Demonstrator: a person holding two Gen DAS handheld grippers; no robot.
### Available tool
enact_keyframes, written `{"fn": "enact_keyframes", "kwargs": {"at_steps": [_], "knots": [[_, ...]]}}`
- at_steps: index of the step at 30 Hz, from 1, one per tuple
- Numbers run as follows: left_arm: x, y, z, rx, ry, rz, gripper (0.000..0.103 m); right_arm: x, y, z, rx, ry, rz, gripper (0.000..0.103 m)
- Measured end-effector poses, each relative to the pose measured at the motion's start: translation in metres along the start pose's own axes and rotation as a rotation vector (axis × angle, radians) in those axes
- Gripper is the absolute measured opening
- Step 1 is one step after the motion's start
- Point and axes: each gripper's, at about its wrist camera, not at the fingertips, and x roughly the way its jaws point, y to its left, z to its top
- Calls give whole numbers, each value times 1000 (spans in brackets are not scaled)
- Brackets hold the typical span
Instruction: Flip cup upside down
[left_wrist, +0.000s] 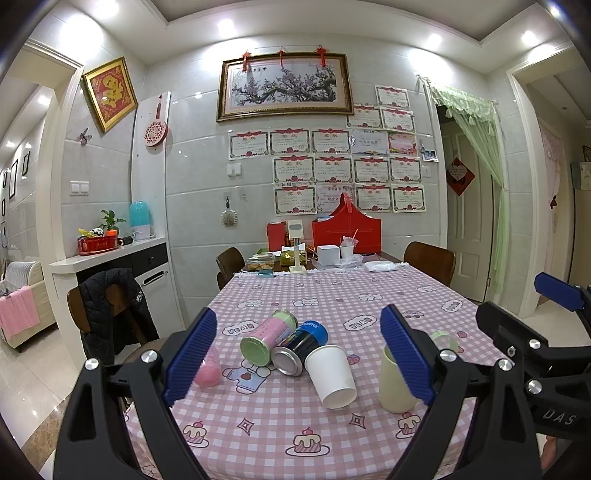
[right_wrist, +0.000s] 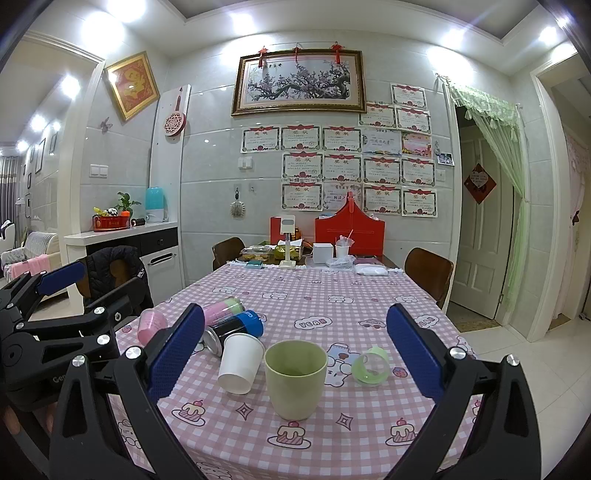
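A pale green cup (right_wrist: 295, 380) stands upright, mouth up, on the pink checked tablecloth (right_wrist: 332, 310) near the front edge; in the left wrist view (left_wrist: 395, 387) my finger partly hides it. A white paper cup (right_wrist: 239, 363) (left_wrist: 331, 376) lies on its side beside it. My right gripper (right_wrist: 295, 350) is open and empty, held above and in front of the green cup. My left gripper (left_wrist: 297, 354) is open and empty, above the lying cans and paper cup.
A pink-green can (left_wrist: 268, 338), a dark blue can (left_wrist: 301, 347), a pink small cup (left_wrist: 207, 371) and a small clear green cup (right_wrist: 370, 365) lie around. Boxes and clutter (right_wrist: 332, 251) fill the table's far end. Chairs (right_wrist: 428, 273) stand alongside.
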Motion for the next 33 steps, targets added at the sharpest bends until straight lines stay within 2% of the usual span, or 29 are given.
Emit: {"fn": "enact_keyframes", "kwargs": {"at_steps": [33], "knots": [[0, 2, 0, 0, 1, 3, 89, 1, 2, -1, -1, 7, 4, 95]]}}
